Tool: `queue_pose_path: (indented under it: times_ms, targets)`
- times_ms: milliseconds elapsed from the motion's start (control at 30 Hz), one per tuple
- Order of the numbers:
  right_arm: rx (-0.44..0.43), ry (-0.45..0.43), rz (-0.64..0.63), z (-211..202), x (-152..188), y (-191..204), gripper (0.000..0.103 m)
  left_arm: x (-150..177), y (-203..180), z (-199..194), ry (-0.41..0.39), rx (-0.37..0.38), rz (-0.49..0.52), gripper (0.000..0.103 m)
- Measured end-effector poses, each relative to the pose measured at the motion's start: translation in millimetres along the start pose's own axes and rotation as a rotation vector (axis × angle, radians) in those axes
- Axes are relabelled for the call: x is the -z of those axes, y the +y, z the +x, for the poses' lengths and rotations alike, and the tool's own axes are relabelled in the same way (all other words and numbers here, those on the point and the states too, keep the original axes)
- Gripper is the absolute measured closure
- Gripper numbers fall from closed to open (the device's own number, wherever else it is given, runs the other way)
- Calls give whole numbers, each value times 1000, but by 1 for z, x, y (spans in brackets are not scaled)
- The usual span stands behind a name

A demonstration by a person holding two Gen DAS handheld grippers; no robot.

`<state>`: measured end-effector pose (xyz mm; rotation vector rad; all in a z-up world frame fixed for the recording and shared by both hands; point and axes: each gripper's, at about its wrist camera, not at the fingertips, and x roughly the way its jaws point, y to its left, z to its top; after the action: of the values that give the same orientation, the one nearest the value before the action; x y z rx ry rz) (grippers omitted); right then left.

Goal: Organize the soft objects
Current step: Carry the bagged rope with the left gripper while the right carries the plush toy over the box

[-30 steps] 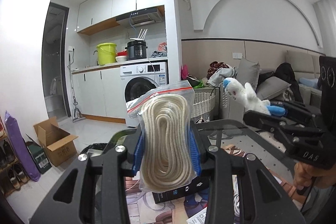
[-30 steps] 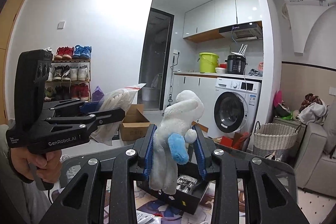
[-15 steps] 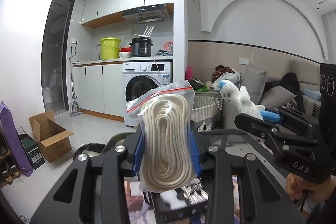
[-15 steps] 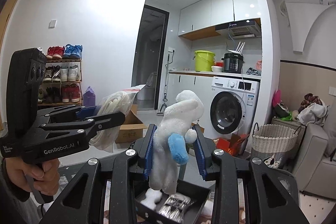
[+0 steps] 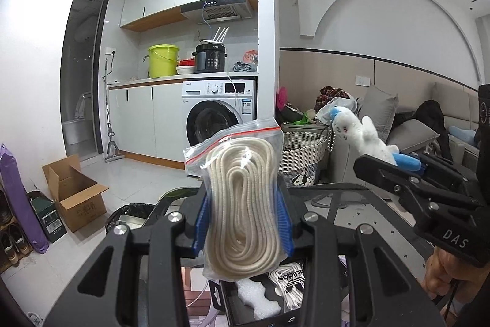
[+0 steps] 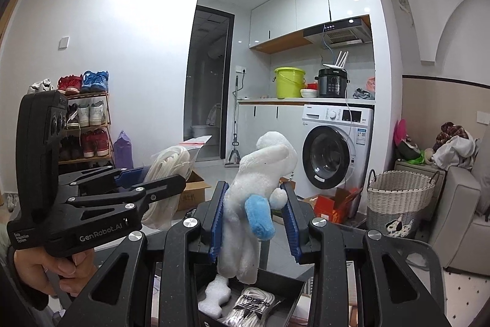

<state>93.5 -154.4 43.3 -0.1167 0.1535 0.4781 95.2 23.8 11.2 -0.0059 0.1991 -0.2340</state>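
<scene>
So the left gripper (image 5: 243, 222) has its blue-padded fingers (image 5: 202, 219) clamped on a clear zip bag of coiled white rope (image 5: 242, 204), which stands upright between them with the red-striped seal at the top. The right gripper (image 6: 255, 222) is clamped on a white plush toy with a light blue patch (image 6: 257, 198); the toy sits upright too, its head sticking up above the fingertips and its lower end hanging down below the pads. Both are held up in the air side by side, and each one shows up in the other camera: the plush toy pokes out of the right gripper at the right edge of the left view, and the rope bag sits in the left gripper on the left of the right view. A bare hand (image 6: 46, 265) wraps around the left gripper's handle. Right below both held things there's an open black box (image 6: 275, 287) with a piece of white foam (image 6: 214, 296) and a pack of white laces with black lettering (image 6: 254, 307) lying in it next to each other. Background is a white front-loading washing machine (image 5: 214, 118), a white woven laundry basket (image 6: 398, 195) near the sofa, and an open cardboard box (image 5: 73, 192) on the floor.
</scene>
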Motion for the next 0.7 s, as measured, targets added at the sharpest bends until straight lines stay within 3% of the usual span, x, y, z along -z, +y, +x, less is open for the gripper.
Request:
queue_pose_path:
  times_ms: [700]
  targets:
    - [10,52,-10,14,6,-4,69,1,-2,15,64,-13,-11,67]
